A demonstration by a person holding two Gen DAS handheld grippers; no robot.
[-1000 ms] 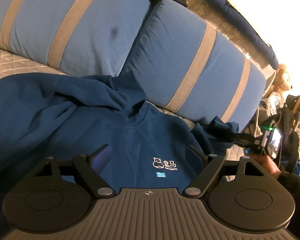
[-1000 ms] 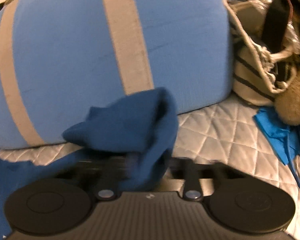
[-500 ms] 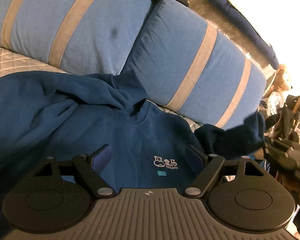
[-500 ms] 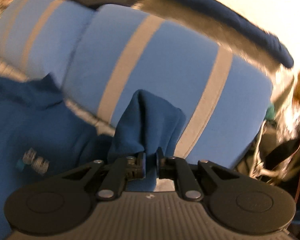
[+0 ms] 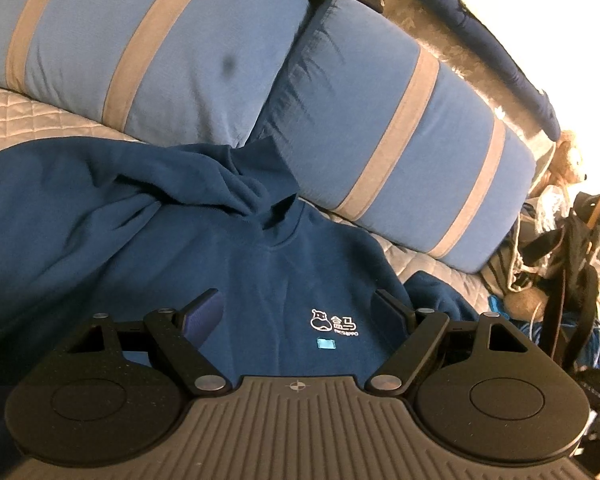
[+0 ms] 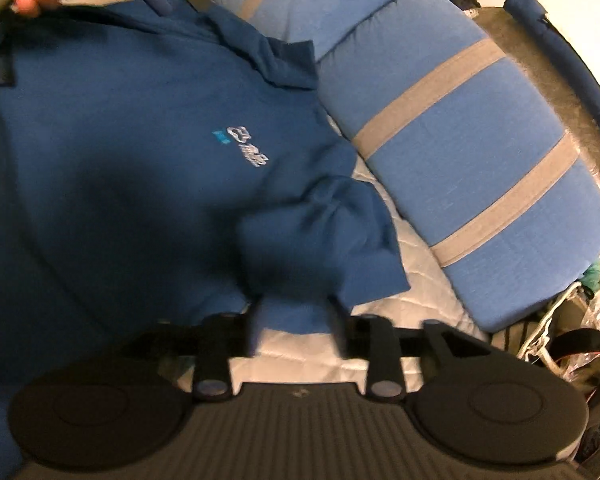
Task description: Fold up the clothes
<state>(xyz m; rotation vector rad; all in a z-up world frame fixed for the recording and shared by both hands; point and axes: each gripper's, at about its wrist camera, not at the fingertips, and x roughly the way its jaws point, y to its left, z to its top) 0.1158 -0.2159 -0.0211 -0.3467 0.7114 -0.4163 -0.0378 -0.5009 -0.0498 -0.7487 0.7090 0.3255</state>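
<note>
We saw the dark blue sweatshirt (image 5: 228, 256) spread logo-up on the quilted bed cover (image 5: 28, 120), its bunched collar against the striped pillows (image 5: 412, 128) at twelve o'clock. Our left gripper (image 5: 298, 314) hovered over the chest with jaws wide and empty. The right gripper (image 6: 296, 320) sat at six o'clock with jaws apart — blur hid whether they touched the crumpled sleeve (image 6: 320, 240), whose cuff we could not make out.
</note>
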